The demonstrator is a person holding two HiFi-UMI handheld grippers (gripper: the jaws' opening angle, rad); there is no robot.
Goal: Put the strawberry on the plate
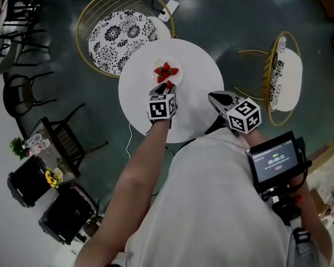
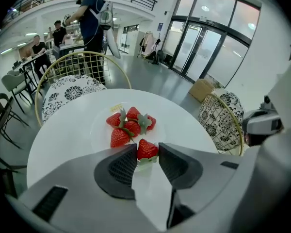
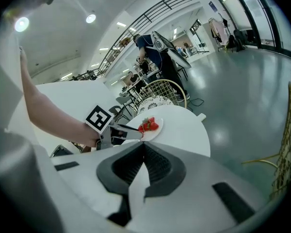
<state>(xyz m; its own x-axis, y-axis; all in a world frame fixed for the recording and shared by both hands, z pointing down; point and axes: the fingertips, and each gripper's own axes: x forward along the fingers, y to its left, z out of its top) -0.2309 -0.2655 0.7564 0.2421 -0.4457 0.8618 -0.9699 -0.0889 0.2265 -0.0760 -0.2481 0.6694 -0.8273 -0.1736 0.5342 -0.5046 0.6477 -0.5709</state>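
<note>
A round white table [image 1: 197,77] stands beside two wire-framed chairs [image 1: 119,32] with patterned cushions. Toward its far side sits a white plate [image 1: 156,80] carrying a small heap of strawberries [image 2: 130,124]. The left tongs [image 1: 166,87] reach to the plate's near rim, clamped on one strawberry [image 2: 147,148] just beside the heap. The right tongs [image 3: 142,144] hover over the table's right edge, jaws pressed together, gripping nothing.
</note>
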